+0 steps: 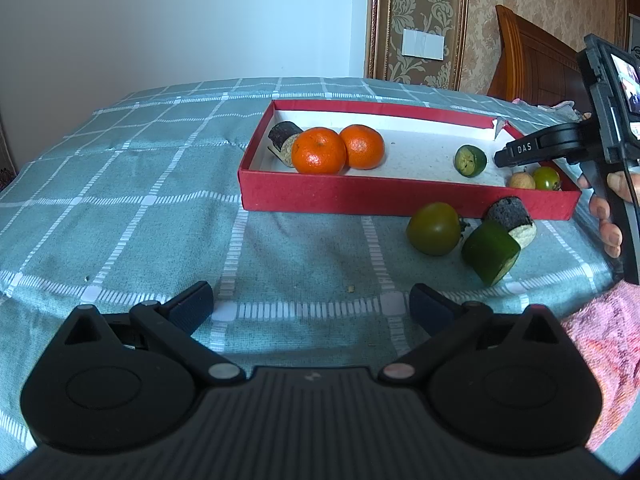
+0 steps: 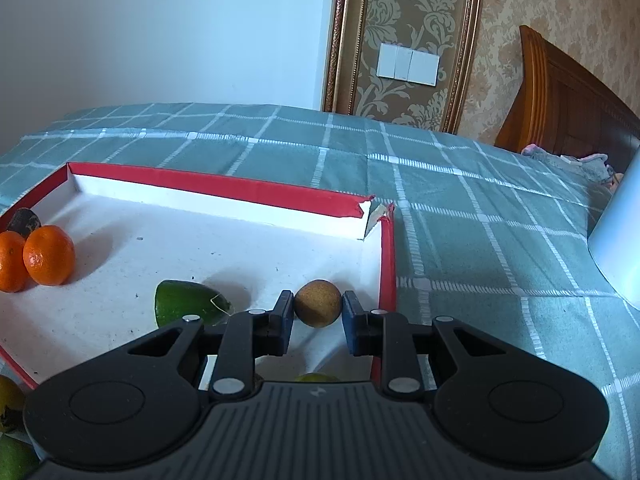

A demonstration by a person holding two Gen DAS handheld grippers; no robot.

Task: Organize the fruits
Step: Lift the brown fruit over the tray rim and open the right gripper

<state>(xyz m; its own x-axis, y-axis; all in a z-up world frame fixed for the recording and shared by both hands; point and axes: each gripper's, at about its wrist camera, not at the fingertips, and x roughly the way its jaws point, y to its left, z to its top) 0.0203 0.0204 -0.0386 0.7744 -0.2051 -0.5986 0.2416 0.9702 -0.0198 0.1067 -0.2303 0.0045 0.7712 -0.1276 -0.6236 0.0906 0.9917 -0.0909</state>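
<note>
A small brown round fruit (image 2: 318,303) sat pinched between the fingers of the right gripper (image 2: 318,312), at the right end of the red box (image 2: 224,186), just inside its right wall. In the left wrist view the same fruit (image 1: 522,181) showed beside a small green tomato (image 1: 547,178) in that corner, under the right gripper (image 1: 505,159). A cut green fruit (image 2: 188,305) lay just left of the held one on the white floor of the box. At the far left end two oranges (image 1: 318,150) touched each other, with a dark cut piece (image 1: 282,138) behind them. Outside the box, close to its front wall (image 1: 400,196), a larger green tomato (image 1: 434,229), a green cut chunk (image 1: 490,252) and a dark-skinned chunk (image 1: 512,216) lay near one another on the checked teal bedcover (image 1: 160,184). The left gripper (image 1: 311,309) hung above the cover with its fingers spread wide and nothing between them. A hand (image 1: 608,216) gripped the right tool's handle
</note>
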